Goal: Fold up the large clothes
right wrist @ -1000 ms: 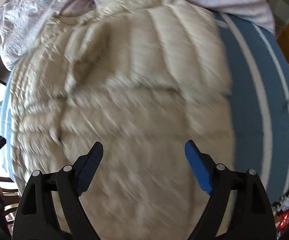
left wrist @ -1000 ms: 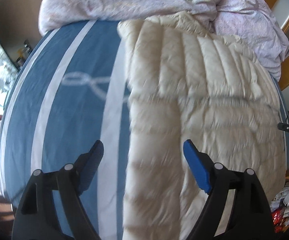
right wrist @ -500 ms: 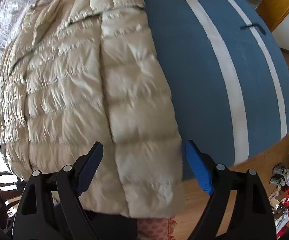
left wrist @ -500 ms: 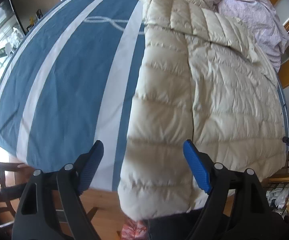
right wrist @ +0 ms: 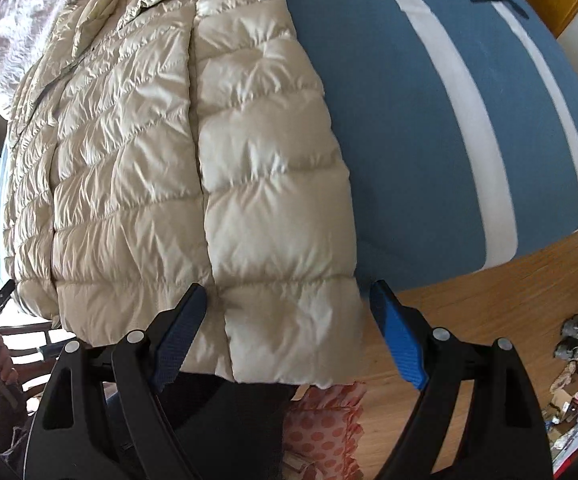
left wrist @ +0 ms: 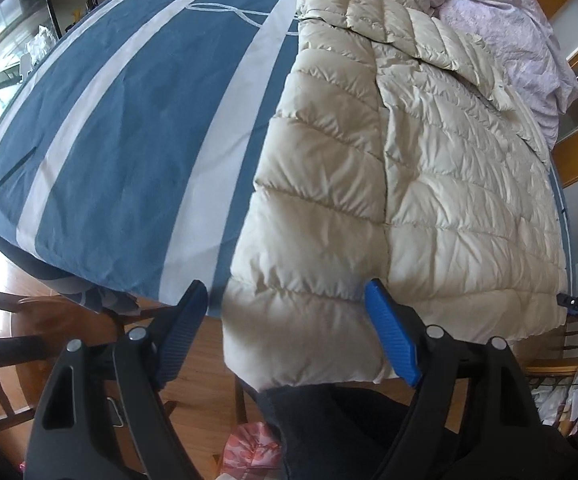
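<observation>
Blue bedding with white stripes (left wrist: 137,128) fills the left of the left-wrist view, wooden floor (right wrist: 509,300) showing below its edge. A cream puffer jacket (left wrist: 389,184) lies flat on it, the hem hanging over the near edge at frame bottom. The left gripper (left wrist: 285,332) and right gripper (right wrist: 289,332) both gape wide with nothing held, each framing a hem corner. Judging by this, the hem-to-collar fold comes next: each needs to advance, pinch its slippery corner, then lift.
</observation>
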`<state>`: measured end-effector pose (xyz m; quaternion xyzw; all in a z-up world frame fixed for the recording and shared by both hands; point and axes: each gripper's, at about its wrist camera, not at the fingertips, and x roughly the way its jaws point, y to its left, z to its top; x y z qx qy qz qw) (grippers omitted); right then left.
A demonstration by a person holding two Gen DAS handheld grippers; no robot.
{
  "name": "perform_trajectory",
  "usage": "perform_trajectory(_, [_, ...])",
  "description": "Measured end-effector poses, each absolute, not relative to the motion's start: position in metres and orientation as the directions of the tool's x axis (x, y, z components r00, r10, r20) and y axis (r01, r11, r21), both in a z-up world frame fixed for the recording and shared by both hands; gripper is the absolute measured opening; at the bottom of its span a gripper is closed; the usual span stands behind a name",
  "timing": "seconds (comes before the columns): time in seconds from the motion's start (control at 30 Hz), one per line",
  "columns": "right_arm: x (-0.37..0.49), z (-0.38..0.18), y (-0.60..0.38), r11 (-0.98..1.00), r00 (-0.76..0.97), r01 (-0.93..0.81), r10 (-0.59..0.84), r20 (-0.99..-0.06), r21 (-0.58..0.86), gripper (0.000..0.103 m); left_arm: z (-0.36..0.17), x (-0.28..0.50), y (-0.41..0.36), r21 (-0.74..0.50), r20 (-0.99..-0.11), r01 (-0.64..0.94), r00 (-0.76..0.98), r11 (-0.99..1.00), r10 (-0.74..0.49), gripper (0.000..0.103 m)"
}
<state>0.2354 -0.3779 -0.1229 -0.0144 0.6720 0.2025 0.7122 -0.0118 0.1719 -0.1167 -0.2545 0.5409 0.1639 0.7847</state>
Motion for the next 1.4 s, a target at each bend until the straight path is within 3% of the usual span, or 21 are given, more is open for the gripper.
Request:
perform_trajectory(0.2, [0.224, -0.147, -0.381, 0.902, -0.027, -0.295, 0.321, -0.947, 0.314, 0.077, -0.116, -0.011, 0.165, -0.237, -0.928, -0.517, 0.371, 0.823, -0.034, 0.074])
perform_trajectory(0.6, [0.228, -0.182, -0.381, 0.890, -0.064, -0.246, 0.380, -0.923, 0.384, 0.072, -0.116, -0.008, 0.158, -0.267, -0.919, -0.497, 0.390, 0.826, -0.062, 0.070])
perform_trajectory(1.0, [0.229, -0.173, -0.383, 0.880, -0.081, -0.249, 0.397, -0.914, 0.404, 0.050, -0.116, -0.009, 0.156, -0.308, -0.909, -0.486, 0.404, 0.818, -0.103, 0.047])
perform_trajectory(1.3, [0.223, -0.152, -0.373, 0.873, -0.104, -0.253, 0.404, -0.909, 0.417, 0.040, -0.116, -0.007, 0.153, -0.309, -0.909, -0.485, 0.404, 0.818, -0.104, 0.056])
perform_trajectory(1.37, [0.225, -0.154, -0.372, 0.869, -0.108, -0.255, 0.411, -0.905, 0.425, 0.035, -0.116, -0.006, 0.151, -0.309, -0.909, -0.483, 0.405, 0.819, -0.104, 0.055])
perform_trajectory(1.4, [0.226, -0.154, -0.372, 0.866, -0.111, -0.256, 0.416, -0.903, 0.430, 0.031, -0.116, -0.006, 0.151, -0.313, -0.908, -0.480, 0.405, 0.819, -0.109, 0.048])
